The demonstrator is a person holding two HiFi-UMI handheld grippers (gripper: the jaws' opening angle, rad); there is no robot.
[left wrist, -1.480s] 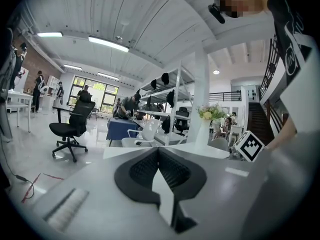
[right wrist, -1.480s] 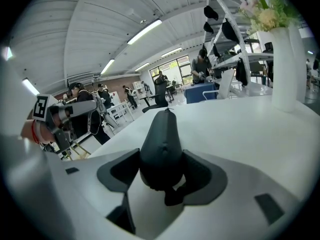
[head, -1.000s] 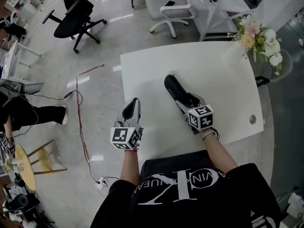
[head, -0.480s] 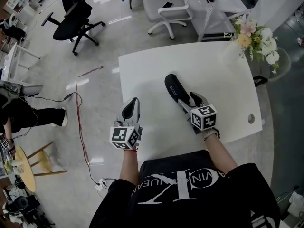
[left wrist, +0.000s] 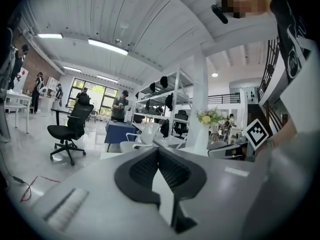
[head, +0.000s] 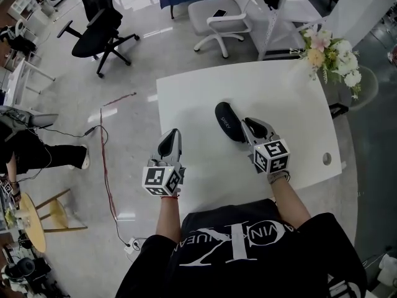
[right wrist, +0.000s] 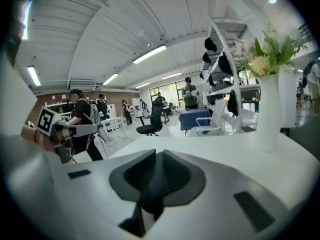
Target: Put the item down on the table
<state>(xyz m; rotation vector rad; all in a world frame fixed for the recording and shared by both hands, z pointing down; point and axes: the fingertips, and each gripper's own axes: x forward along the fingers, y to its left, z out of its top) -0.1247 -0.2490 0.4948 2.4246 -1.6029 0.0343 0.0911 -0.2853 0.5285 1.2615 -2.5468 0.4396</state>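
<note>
Shows black item (head: pixel 227 120) lying flat on white worktop (head: pixel 285 98), centre frame, hence right tool (head: pixel 251 125) closing empty beside it; left tool (head: pixel 171 138) clenched, idle, lower left.

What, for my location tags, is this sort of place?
Probably an open-plan office or workshop: a black swivel office chair, a white swivel armchair and a white rectangular table.

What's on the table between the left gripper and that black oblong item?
Nothing. The head view shows only bare white table between the left gripper and the black item.
</note>
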